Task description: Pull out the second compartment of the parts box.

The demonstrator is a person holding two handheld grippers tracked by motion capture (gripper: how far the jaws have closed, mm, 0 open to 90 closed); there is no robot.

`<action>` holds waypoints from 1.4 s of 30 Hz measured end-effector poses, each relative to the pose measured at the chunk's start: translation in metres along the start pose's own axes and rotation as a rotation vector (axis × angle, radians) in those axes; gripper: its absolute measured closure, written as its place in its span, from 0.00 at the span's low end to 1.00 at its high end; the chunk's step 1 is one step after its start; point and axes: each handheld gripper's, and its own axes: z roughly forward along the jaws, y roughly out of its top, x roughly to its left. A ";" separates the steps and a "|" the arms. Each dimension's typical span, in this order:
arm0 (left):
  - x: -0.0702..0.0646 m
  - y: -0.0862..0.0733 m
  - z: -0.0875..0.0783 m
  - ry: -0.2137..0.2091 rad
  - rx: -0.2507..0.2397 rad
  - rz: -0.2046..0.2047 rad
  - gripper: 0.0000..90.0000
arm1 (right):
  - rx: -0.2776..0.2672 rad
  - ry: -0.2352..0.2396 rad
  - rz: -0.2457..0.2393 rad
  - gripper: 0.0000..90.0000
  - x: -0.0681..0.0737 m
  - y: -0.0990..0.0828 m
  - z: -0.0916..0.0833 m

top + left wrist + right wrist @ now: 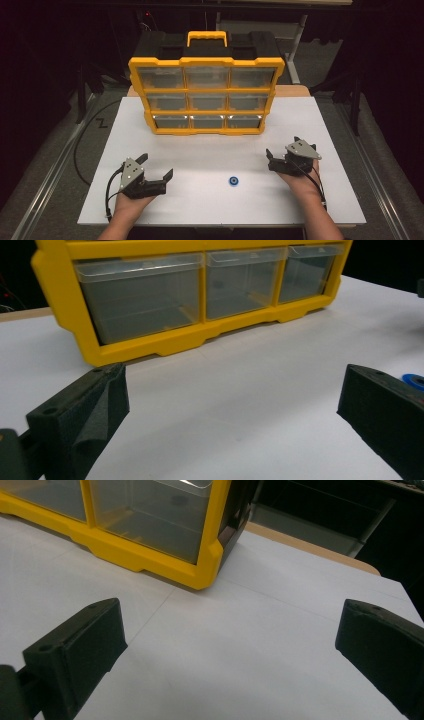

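Two hand-held grippers rest near the front of a white worktop [210,150], one at each side, with a small blue ring [233,181] lying flat on the bare surface between them.

At the left, the left gripper [157,167] sits low over the worktop with its jaws spread wide and nothing between them. In the left gripper view the two black jaws frame empty white surface, and a sliver of the blue ring [415,381] peeks out just beside the jaw at that view's right edge.

In the middle, toward the back, stands a yellow organiser [206,95] with three rows of three clear drawers [207,101], all pushed in. They look empty, though glare on the plastic makes that hard to confirm. The ring lies well in front of it, somewhat nearer the right gripper.

At the right, the right gripper [282,150] also holds its jaws wide apart, gripping nothing. Its own view looks past the organiser's corner [210,575] across bare worktop.

The step in hand appears to be picking up the ring. Since it is thin and lies flat, the likely best approach is to bring one gripper directly above it, tilt the jaws steeply downward, straddle the ring evenly, and close gently so it does not skid or flip away.
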 end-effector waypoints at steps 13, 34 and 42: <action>-0.007 -0.001 0.002 -0.015 -0.004 0.050 0.00 | 0.020 0.001 -0.065 0.01 0.008 -0.002 0.000; -0.009 0.001 0.002 -0.031 0.007 0.032 0.00 | 0.054 -0.071 -0.252 0.01 0.011 -0.007 0.001; -0.010 0.000 0.002 -0.034 0.005 0.040 0.00 | 0.050 -0.104 -0.352 0.01 0.016 -0.005 -0.001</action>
